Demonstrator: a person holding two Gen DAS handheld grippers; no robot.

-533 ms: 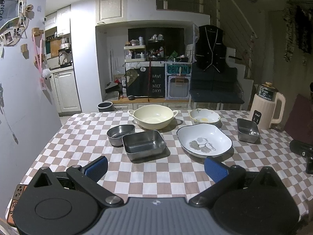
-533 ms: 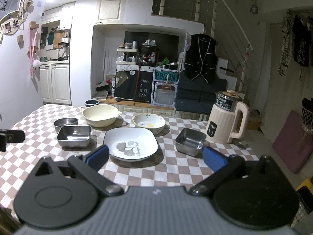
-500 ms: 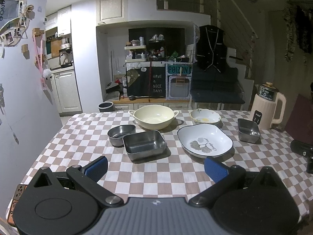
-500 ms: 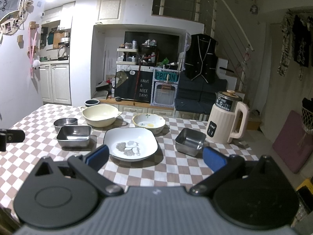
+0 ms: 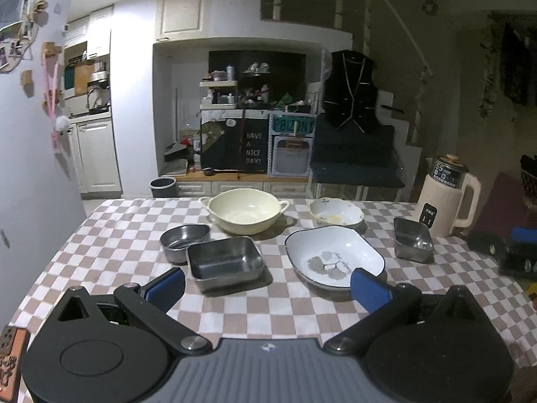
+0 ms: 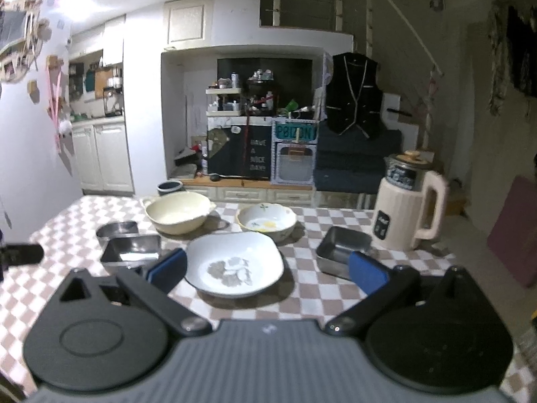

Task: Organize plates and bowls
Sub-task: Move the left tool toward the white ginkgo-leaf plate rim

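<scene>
On the checkered table stand a cream two-handled bowl, a small flowered bowl, a white square plate with a leaf print, a round steel bowl, a rectangular steel tray and a small steel tray. My left gripper hangs open just short of the steel tray and the plate. The right gripper is open too, its fingers either side of the white plate. Neither holds anything.
A cream electric kettle stands at the table's right side behind the small tray. The other gripper shows at the right edge of the left view and the left edge of the right view. A phone lies at the near left corner.
The right gripper has moved forward and down toward the white plate, with motion blur. The left gripper has edged slightly forward.
</scene>
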